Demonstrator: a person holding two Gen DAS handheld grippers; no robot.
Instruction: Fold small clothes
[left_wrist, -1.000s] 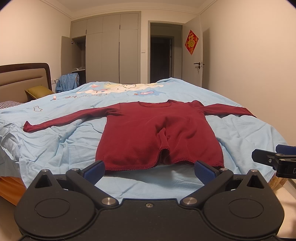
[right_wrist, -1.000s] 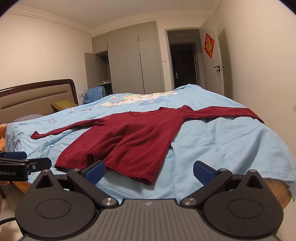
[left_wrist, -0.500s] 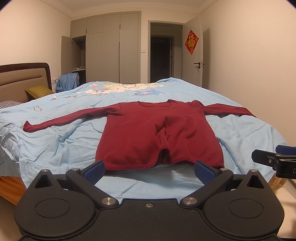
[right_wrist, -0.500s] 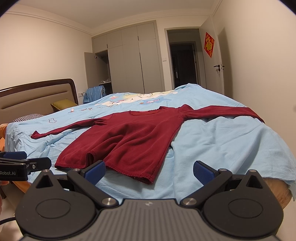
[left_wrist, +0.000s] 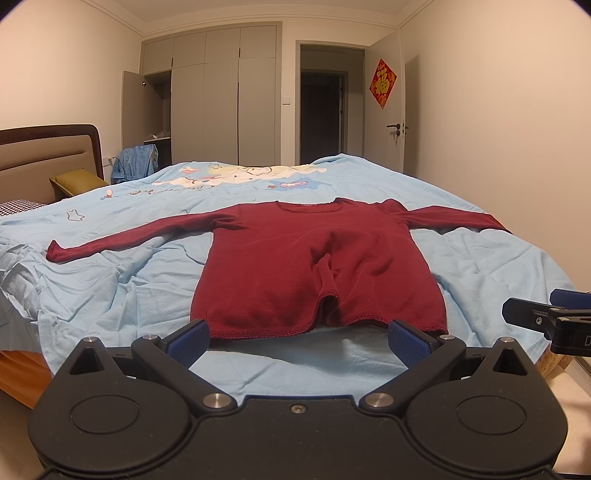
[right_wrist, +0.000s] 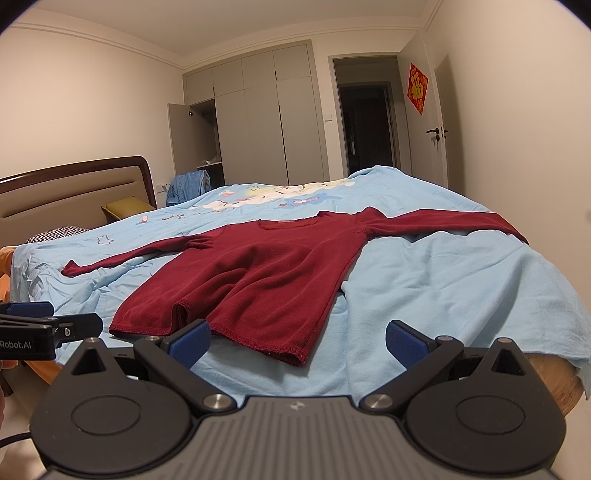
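No change noted: shirt (left_wrist: 317, 266) lies unfolded near the bed (left_wrist: 110, 280) edge, left gripper (left_wrist: 297, 338) and right gripper (right_wrist: 297, 338) both spread, empty; folding not begun.

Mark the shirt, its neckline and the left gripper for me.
Shirt (left_wrist: 295, 266), left wrist view, mid-chest.
Neckline (left_wrist: 308, 206), left wrist view, collar edge.
Left gripper (left_wrist: 299, 338), left wrist view, midway between its open fingertips.

Sweater (left_wrist: 317, 266) – soft matt knit cloth; sheet (left_wrist: 110, 288) – thin creased cotton; gripper bodies matt blk plastic w/ metal rivets.
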